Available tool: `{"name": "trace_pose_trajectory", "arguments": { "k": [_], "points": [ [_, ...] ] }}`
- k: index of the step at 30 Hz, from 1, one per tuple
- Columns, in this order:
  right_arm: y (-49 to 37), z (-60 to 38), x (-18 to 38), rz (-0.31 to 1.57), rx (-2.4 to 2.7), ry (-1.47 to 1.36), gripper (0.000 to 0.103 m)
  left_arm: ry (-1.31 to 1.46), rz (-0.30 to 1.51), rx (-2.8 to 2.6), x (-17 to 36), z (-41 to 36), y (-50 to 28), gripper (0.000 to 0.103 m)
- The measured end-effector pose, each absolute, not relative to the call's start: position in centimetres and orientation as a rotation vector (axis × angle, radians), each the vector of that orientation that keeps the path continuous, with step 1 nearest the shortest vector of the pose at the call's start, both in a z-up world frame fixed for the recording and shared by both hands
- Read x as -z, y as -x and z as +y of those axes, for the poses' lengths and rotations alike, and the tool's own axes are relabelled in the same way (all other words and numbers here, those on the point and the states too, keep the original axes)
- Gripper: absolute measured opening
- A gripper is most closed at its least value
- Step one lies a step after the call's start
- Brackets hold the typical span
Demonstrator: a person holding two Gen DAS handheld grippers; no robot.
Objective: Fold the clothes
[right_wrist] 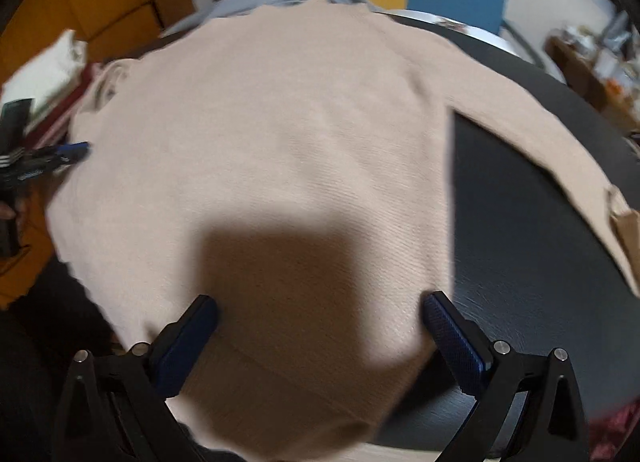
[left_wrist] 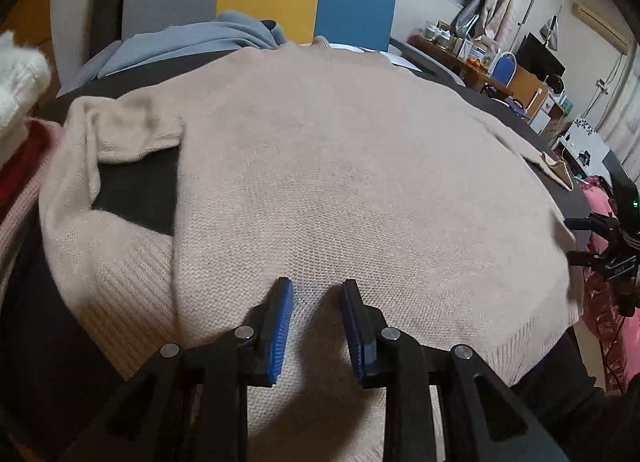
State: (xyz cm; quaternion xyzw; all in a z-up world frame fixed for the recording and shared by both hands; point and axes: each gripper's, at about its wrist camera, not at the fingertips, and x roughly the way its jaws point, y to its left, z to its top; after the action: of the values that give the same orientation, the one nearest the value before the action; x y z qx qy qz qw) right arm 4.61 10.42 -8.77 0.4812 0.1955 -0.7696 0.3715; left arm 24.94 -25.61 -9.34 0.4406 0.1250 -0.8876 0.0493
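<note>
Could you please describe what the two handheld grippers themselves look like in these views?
Both the left gripper and the right gripper are black, angular linkage frames with silver round pivot pins and flat blue textured finger pads. No cables or sleeves show clearly.

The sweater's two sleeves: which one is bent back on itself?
The left sleeve of the beige sweater: it loops round, its cuff lying by the body. The right sleeve stretches out straight across the dark table.

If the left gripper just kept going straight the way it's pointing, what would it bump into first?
Most likely the beige sweater spread on the dark table. The left gripper is open and angled down over the cloth near its hem, so the knit lies directly ahead. How far above it the gripper hangs is hard to judge.
</note>
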Motion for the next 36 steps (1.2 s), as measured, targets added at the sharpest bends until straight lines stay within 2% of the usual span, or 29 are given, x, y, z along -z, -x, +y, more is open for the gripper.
{"name": "trace_pose_trajectory", "arguments": {
  "k": [6, 10, 18, 23, 26, 31, 33, 36],
  "points": [
    [-6.3, 9.9, 6.1, 0.430, 1.949, -1.205, 0.103, -1.269, 0.453, 2.738, 7.9, -25.1, -26.1, 0.026],
    [-5.3, 7.0, 6.6, 0.399, 1.949, -1.199, 0.103, -1.220, 0.501, 2.759, 6.9, -24.8, -26.8, 0.027],
    [-3.2, 1.4, 8.3, 0.363, 1.960, -1.197, 0.103, -1.349, 0.451, 2.690, 9.6, -24.2, -27.9, 0.026],
    [-6.3, 2.7, 9.1, 0.430, 2.001, -1.117, 0.103, -1.391, 0.519, 2.636, 9.4, -24.8, -27.9, 0.026],
    [-6.8, 4.2, 8.9, 0.366, 2.010, -1.121, 0.103, -1.377, 0.587, 2.652, 8.0, -25.2, -26.5, 0.026],
    [-6.9, 4.0, 9.0, 0.402, 1.981, -1.153, 0.103, -1.210, 0.536, 2.860, 4.9, -22.7, -20.8, 0.032],
    [-6.7, 4.2, 8.7, 0.387, 1.960, -1.154, 0.103, -1.246, 0.502, 2.899, 5.5, -20.7, -18.4, 0.033],
    [-5.7, 6.3, 7.6, 0.245, 1.979, -1.152, 0.103, -1.338, 0.459, 2.938, 7.0, -17.6, -15.2, 0.033]
  ]
}}
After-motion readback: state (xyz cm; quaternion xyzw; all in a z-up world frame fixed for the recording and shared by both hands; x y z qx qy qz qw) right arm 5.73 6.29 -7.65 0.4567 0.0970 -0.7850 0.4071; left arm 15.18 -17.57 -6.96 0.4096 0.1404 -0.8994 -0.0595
